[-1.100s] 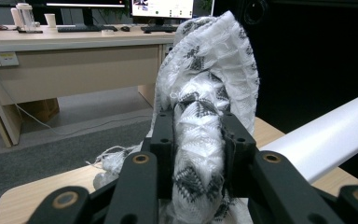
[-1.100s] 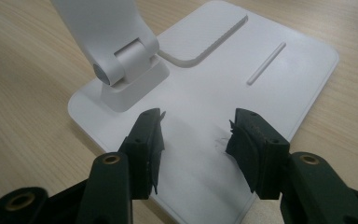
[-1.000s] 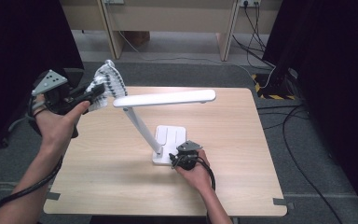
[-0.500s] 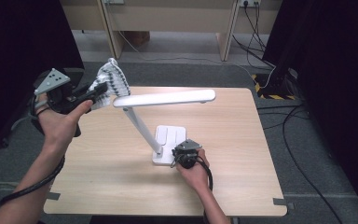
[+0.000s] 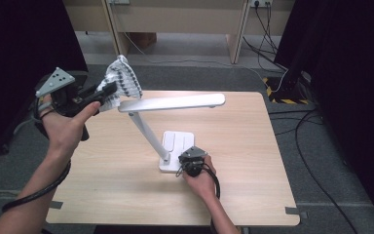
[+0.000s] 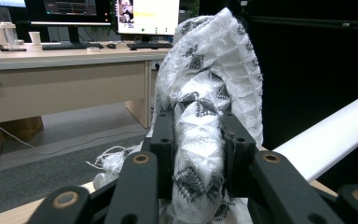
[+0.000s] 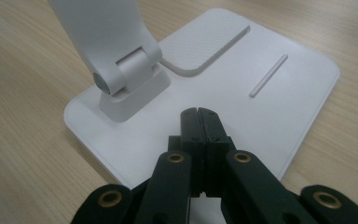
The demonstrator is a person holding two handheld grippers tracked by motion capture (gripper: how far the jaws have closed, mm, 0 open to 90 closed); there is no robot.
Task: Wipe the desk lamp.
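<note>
The left gripper (image 5: 108, 90) pinches a cloth (image 5: 121, 82) beyond the lamp (image 5: 170, 102) head's end (off the table edge); the right gripper (image 7: 199, 113), jaws pressed together, rests on the lamp's base.

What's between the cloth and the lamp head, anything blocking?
Nothing visible. The left gripper holds the cloth beside the near end of the lamp head, open air between. The right gripper presses shut on the lamp base.

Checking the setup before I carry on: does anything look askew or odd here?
Nothing looks damaged or spilled. The lamp stands upright on the table; the right gripper presses shut on its base, and the left gripper holds a cloth beside the lamp's head.
</note>
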